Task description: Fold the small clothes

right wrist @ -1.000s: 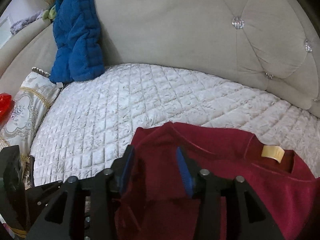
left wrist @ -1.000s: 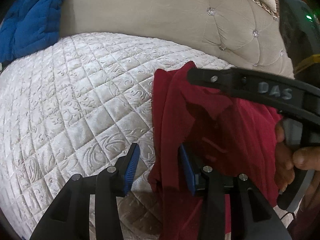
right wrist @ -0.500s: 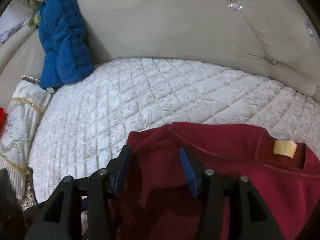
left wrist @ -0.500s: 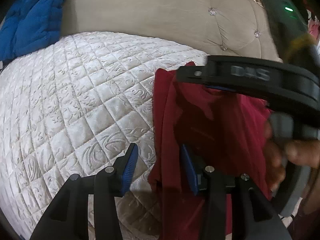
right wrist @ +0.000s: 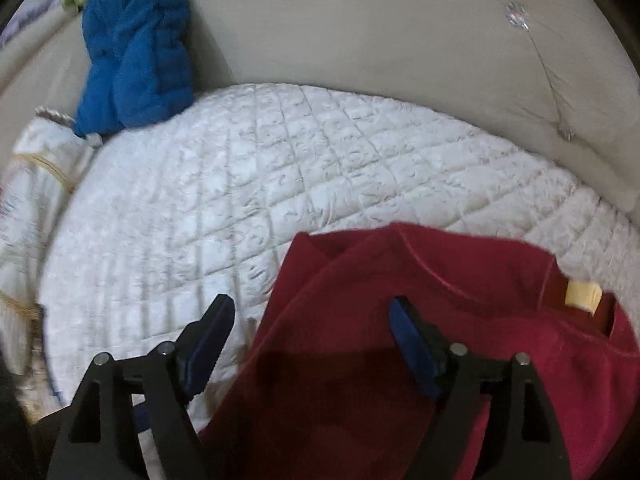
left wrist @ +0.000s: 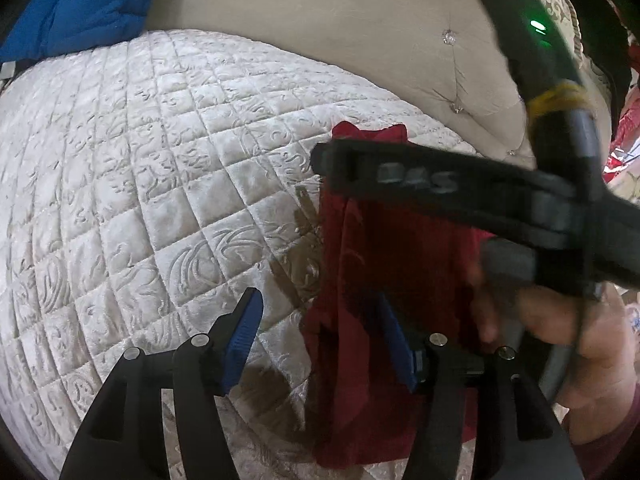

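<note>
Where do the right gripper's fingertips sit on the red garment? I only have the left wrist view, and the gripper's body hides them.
Observer: The right gripper straddles the left edge of the red garment. Its jaws are opening and the pads are not pressing the cloth.
Operator: Which end of the garment is that?
Observer: The neck end. A pale yellow label sits inside the collar.
Operator: Anything left of the quilt?
Observer: A white cushion with gold trim, below the blue padded item.

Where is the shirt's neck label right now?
In the right wrist view, the yellow label sits at the far right, inside the collar of the red shirt, which lies on the white quilted cover.
</note>
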Tool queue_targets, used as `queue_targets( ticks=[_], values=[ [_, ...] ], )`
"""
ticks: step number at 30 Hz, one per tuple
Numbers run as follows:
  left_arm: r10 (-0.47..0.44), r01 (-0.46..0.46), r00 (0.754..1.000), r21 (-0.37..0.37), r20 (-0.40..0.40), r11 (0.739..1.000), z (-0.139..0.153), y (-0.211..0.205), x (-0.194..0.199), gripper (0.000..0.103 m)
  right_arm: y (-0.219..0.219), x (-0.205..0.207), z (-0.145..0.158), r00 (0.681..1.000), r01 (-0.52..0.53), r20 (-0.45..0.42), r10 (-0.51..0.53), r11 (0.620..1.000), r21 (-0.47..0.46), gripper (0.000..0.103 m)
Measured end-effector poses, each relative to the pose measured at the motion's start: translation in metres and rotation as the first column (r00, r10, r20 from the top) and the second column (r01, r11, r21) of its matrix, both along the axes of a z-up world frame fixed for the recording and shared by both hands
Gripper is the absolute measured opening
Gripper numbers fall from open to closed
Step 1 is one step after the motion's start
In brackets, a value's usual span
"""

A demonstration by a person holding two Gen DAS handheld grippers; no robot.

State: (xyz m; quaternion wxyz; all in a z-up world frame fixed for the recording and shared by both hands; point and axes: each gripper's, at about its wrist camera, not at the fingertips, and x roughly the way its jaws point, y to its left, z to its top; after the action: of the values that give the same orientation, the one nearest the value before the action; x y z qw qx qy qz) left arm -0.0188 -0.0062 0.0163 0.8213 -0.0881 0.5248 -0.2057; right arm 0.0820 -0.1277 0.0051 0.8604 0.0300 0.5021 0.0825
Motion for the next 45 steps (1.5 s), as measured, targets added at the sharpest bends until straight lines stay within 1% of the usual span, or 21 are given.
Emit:
queue_targets(
  ticks=[2, 3, 5, 6, 7, 8, 9, 13, 14, 15, 16, 18, 21, 27, 29, 30, 32, 33, 34, 39, 45],
  values=[
    [-0.001, 0.001, 1.000, 0.006, 0.007, 1.000, 0.000, -0.002, -0.001, 0.038, 0.000, 0.004, -0.003, 1.000, 0.009, -0.002, -0.009, 0.999, -0.053, 0.073],
    [-0.003, 0.003, 1.000, 0.007, 0.010, 1.000, 0.001, -0.003, -0.001, 0.038, -0.004, 0.003, -0.002, 1.000, 0.017, 0.003, -0.016, 0.998, -0.063, 0.058],
    [-0.010, 0.010, 1.000, 0.004, 0.008, 1.000, 0.000, -0.008, -0.001, 0.038, -0.015, -0.001, 0.005, 1.000, 0.005, 0.019, -0.005, 1.000, -0.023, 0.045],
    [-0.015, 0.015, 1.000, 0.004, 0.008, 1.000, -0.001, -0.015, 0.001, 0.038, -0.021, -0.005, 0.009, 1.000, -0.004, 0.029, 0.004, 1.000, 0.005, 0.030],
    [-0.021, 0.021, 1.000, 0.004, 0.008, 1.000, 0.000, -0.018, 0.002, 0.038, -0.028, -0.009, 0.014, 0.999, -0.007, 0.037, 0.005, 0.999, 0.048, 0.023],
    [-0.031, 0.031, 0.999, 0.004, 0.013, 0.999, 0.001, -0.021, 0.000, 0.038, -0.039, -0.015, 0.021, 0.999, 0.002, 0.051, -0.007, 0.995, 0.103, 0.022],
    [-0.038, 0.038, 0.999, 0.004, 0.018, 0.999, -0.002, -0.023, 0.008, 0.038, -0.045, -0.019, 0.026, 0.998, 0.006, 0.060, -0.014, 0.991, 0.135, 0.021],
    [-0.079, 0.079, 0.996, 0.002, 0.042, 0.997, -0.001, -0.032, 0.006, 0.038, -0.065, -0.034, 0.039, 0.996, 0.020, 0.081, -0.040, 0.972, 0.233, 0.019],
    [-0.092, 0.092, 0.995, 0.000, 0.045, 0.996, -0.001, -0.035, 0.005, 0.036, -0.066, -0.035, 0.041, 0.995, 0.023, 0.084, -0.045, 0.971, 0.239, 0.019],
    [-0.096, 0.096, 0.994, -0.001, 0.051, 0.995, 0.000, -0.038, 0.004, 0.030, -0.069, -0.037, 0.042, 0.995, 0.029, 0.084, -0.051, 0.969, 0.244, 0.019],
    [-0.097, 0.097, 0.993, 0.003, 0.061, 0.995, 0.001, -0.040, 0.003, 0.029, -0.071, -0.039, 0.043, 0.995, 0.034, 0.083, -0.056, 0.967, 0.251, 0.019],
    [-0.099, 0.099, 0.992, 0.007, 0.078, 0.995, 0.003, -0.042, 0.001, 0.020, -0.075, -0.041, 0.045, 0.995, 0.041, 0.082, -0.065, 0.965, 0.261, 0.019],
    [-0.098, 0.099, 0.990, -0.002, 0.097, 0.995, 0.008, -0.040, -0.002, 0.013, -0.078, -0.044, 0.048, 0.994, 0.050, 0.081, -0.073, 0.965, 0.257, 0.019],
    [-0.113, 0.113, 0.986, 0.005, 0.126, 0.994, 0.014, -0.040, -0.007, 0.006, -0.082, -0.043, 0.046, 0.994, 0.063, 0.069, -0.083, 0.963, 0.261, 0.019],
    [-0.120, 0.120, 0.983, 0.010, 0.137, 0.993, 0.016, -0.040, -0.008, 0.005, -0.086, -0.042, 0.046, 0.994, 0.077, 0.054, -0.096, 0.956, 0.283, 0.023],
    [-0.123, 0.123, 0.982, 0.010, 0.141, 0.992, 0.018, -0.040, -0.010, 0.005, -0.088, -0.043, 0.046, 0.993, 0.085, 0.050, -0.103, 0.952, 0.293, 0.026],
    [-0.125, 0.125, 0.982, 0.009, 0.145, 0.992, 0.018, -0.040, -0.011, 0.004, -0.091, -0.044, 0.047, 0.992, 0.106, 0.032, -0.122, 0.946, 0.307, 0.043],
    [-0.125, 0.125, 0.981, 0.008, 0.146, 0.992, 0.018, -0.040, -0.010, 0.004, -0.092, -0.045, 0.048, 0.991, 0.114, 0.028, -0.129, 0.943, 0.312, 0.060],
    [-0.125, 0.125, 0.981, 0.008, 0.146, 0.992, 0.018, -0.040, -0.010, 0.004, -0.091, -0.045, 0.048, 0.991, 0.118, 0.026, -0.132, 0.942, 0.315, 0.070],
    [-0.127, 0.127, 0.980, 0.011, 0.151, 0.992, 0.019, -0.041, -0.011, 0.003, -0.077, -0.042, 0.051, 0.994, 0.100, 0.011, -0.108, 0.951, 0.293, 0.079],
    [-0.128, 0.128, 0.980, 0.011, 0.155, 0.992, 0.021, -0.041, -0.013, 0.003, -0.042, -0.024, 0.044, 0.999, 0.039, 0.000, -0.039, 0.987, 0.156, 0.081]
  ],
)
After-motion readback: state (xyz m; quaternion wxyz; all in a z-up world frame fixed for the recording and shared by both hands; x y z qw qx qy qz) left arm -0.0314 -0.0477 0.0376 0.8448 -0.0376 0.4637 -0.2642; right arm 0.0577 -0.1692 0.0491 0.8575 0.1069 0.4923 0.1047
